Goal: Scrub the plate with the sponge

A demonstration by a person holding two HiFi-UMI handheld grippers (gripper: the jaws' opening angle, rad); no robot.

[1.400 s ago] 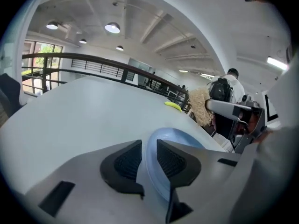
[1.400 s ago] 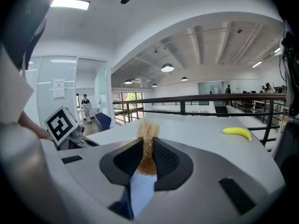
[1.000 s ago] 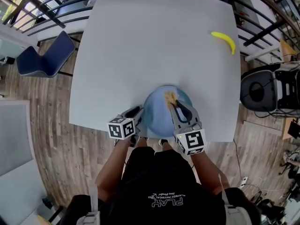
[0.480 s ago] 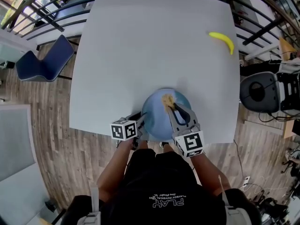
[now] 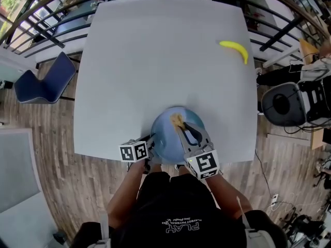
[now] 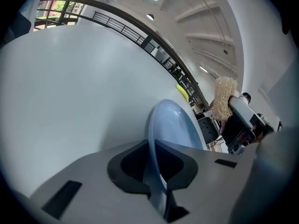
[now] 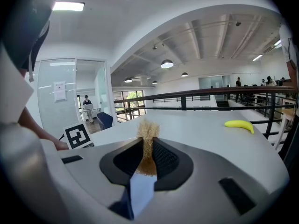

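A light blue plate lies at the near edge of the white table. My left gripper is at the plate's left rim. In the left gripper view the plate runs edge-on between the jaws of that gripper; they have just been closing and now pinch the rim. My right gripper reaches over the plate, shut on a tan fibrous sponge. That sponge sticks up between the fingers of the right gripper. The sponge also shows beyond the plate in the left gripper view.
A yellow banana lies near the table's far right corner, well away from the plate. Beside the table stand a blue chair on the left and a black round stool on the right. A dark railing runs behind.
The left gripper's jaws stood apart beside the plate's left rim earlier; now they are closed on it. The right gripper and sponge stay over the plate.
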